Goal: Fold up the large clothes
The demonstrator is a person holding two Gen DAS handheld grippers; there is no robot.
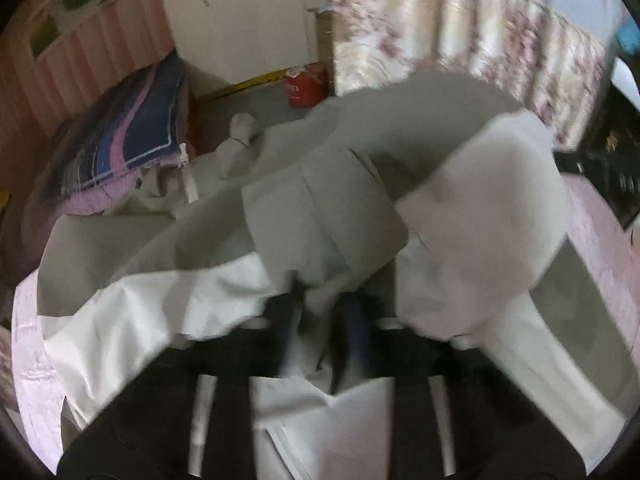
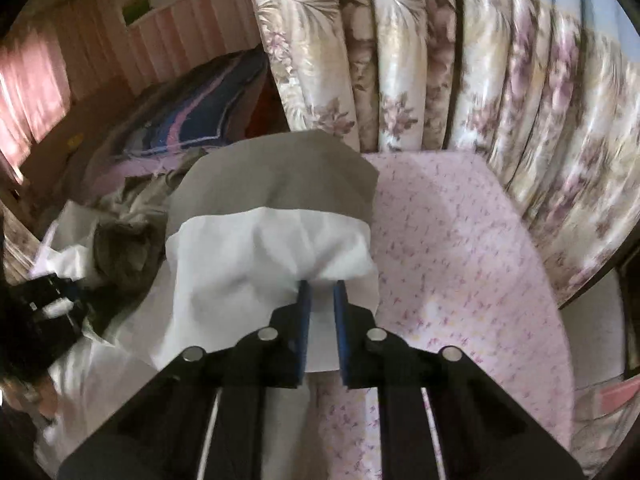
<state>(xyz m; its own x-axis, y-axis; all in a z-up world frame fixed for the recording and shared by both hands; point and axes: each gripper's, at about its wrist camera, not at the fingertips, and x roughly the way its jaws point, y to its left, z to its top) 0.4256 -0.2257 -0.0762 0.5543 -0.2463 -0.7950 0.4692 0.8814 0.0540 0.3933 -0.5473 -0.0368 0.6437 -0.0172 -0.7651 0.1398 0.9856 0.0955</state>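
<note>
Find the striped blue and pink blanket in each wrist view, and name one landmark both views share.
Left wrist view: the blanket lies at the left, above the grey and white garment.
Right wrist view: the blanket lies upper left, behind the garment.
Shared landmark: the flowered curtain, at the upper right in both views.

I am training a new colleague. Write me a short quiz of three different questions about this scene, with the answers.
1. True or false: the right claw is closed on white fabric of the garment.
2. Multiple choice: the bed sheet under the garment is A) plain blue, B) pink with a small print, C) green striped.
3. Fill in: behind the bed hangs a floral ______.

Key:
1. True. The left claw also pinches the garment.
2. B.
3. curtain.
</note>
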